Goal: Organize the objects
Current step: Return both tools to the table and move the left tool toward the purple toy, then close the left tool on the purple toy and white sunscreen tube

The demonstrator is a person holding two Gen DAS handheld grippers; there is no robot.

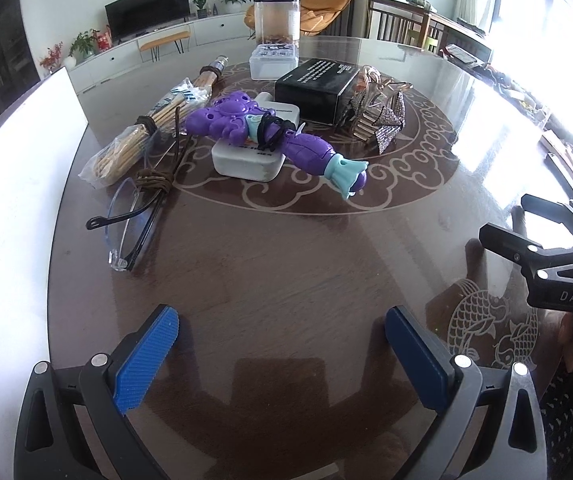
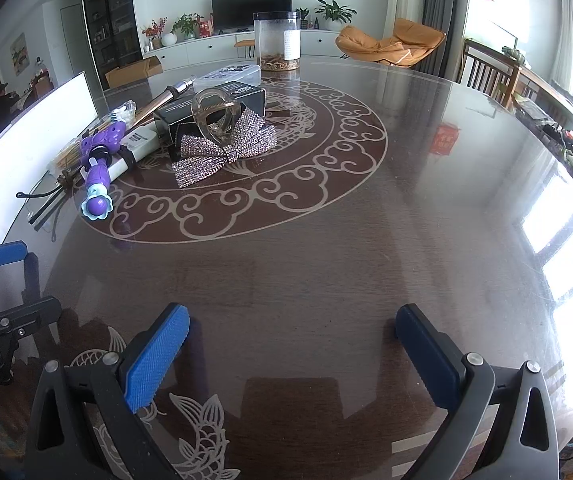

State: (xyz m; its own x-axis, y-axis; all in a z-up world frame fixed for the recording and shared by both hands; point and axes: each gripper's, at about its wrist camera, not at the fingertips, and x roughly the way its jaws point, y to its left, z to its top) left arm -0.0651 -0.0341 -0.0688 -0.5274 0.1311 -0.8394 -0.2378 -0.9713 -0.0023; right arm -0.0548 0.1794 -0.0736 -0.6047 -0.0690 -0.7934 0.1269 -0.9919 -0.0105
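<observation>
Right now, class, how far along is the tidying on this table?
Done: nothing visibly; the purple toy, glasses and rhinestone bow lie jumbled together. In hand: nothing; the left hand-held gripper and right hand-held gripper are open and empty. Left: all of it.

We are finding the items clustered on the far left part of the table (image 1: 286, 264). The toy (image 1: 270, 136) is lying across the adapter (image 1: 242, 160). Left of it, the chopstick bundle (image 1: 154, 128) is lying, with the glasses (image 1: 130, 220) nearer us. The box (image 1: 314, 92) is sitting behind the toy, the bow clip (image 1: 382, 120) to its right, the jar (image 1: 276, 16) farthest back.
</observation>
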